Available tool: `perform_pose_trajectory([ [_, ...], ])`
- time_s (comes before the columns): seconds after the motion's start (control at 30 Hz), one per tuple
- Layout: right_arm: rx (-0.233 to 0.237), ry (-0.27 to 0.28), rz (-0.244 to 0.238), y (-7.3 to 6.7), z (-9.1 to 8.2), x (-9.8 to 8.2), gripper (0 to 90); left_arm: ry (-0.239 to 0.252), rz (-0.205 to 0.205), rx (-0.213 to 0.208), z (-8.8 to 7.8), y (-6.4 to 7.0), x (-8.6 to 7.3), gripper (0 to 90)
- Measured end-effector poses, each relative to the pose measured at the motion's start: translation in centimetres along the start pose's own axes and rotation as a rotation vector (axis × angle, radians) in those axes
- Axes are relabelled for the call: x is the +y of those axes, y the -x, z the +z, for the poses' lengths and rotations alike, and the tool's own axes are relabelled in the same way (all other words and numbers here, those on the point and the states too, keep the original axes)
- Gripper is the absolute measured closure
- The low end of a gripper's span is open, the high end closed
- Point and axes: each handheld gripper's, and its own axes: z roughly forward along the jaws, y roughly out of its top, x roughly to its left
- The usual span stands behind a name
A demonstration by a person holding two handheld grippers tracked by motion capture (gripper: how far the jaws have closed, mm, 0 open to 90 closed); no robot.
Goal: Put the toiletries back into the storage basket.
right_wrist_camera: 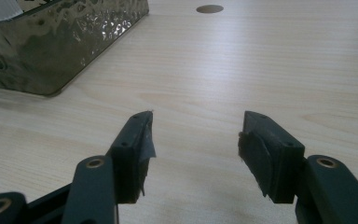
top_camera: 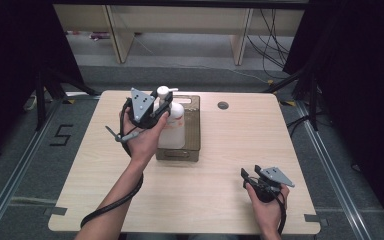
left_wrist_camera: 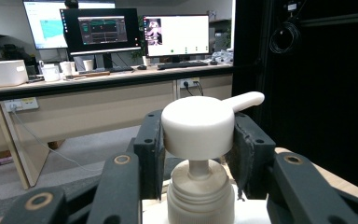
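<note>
On the left side of the table (top_camera: 215,200) we hold the left gripper (top_camera: 164,104) over the metal tray (top_camera: 194,131), which sits toward the far edge, left of the middle. In the tray stands the pump bottle (top_camera: 172,131), upright, its white pump head (left_wrist_camera: 198,127) caught between our two pads. In the left gripper view one finger (left_wrist_camera: 150,151) presses on the left side of the head and the other on the right, so the jaws are clamped on it about halfway closed, with the spout pointing away to the right past the right pad. Below the head we see the thin stem and the ribbed collar (left_wrist_camera: 200,191). Further right, near the front edge, our right gripper (top_camera: 250,176) rests low over bare wood, well apart from the tray, its fingers (right_wrist_camera: 135,149) spread wide with nothing between them.
</note>
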Motion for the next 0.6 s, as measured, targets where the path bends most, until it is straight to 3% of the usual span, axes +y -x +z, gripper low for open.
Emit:
perform_pose_trajectory([
  [0.6,0.002,-0.004,0.002,-0.09,0.0,-0.01,44.3,-0.019,0.003,0.0,0.05,0.12,-0.97,59.0],
])
